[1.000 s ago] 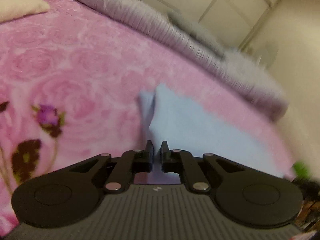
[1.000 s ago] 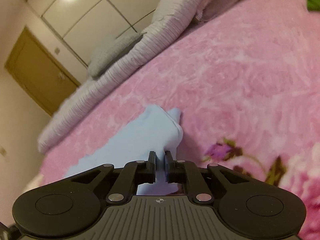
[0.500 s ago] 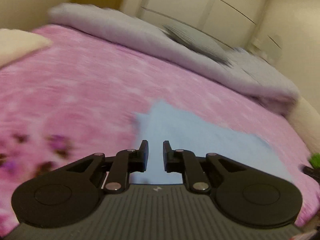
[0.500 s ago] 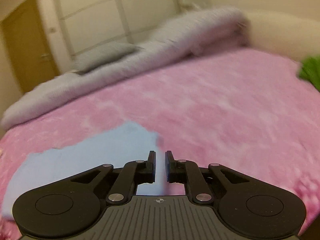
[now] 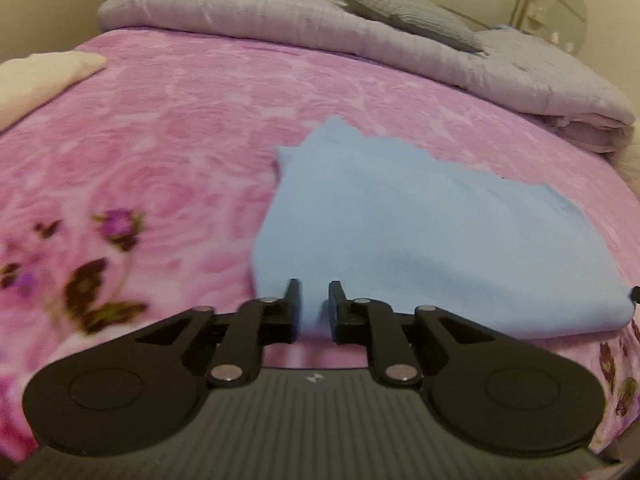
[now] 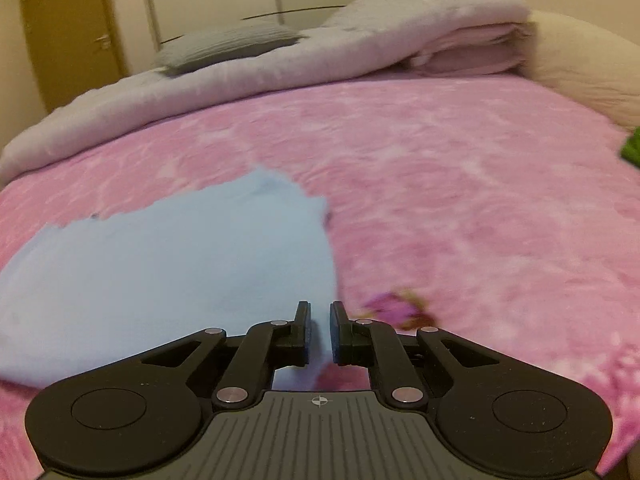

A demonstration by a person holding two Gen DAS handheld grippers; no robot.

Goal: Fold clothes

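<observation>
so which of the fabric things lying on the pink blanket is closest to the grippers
The light blue garment, folded flat just ahead of both grippers' fingertips. The grey quilt and grey pillow lie along the bed's far edge; the cream pillow sits off to the side.

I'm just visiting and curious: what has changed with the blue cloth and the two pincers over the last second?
The left gripper has just been opening and has let go of the blue cloth. The right gripper shows a narrow gap, with cloth behind it. Both have backed off, and the cloth now lies flatter, folded on the pink blanket. The grey quilt stayed put.
</observation>
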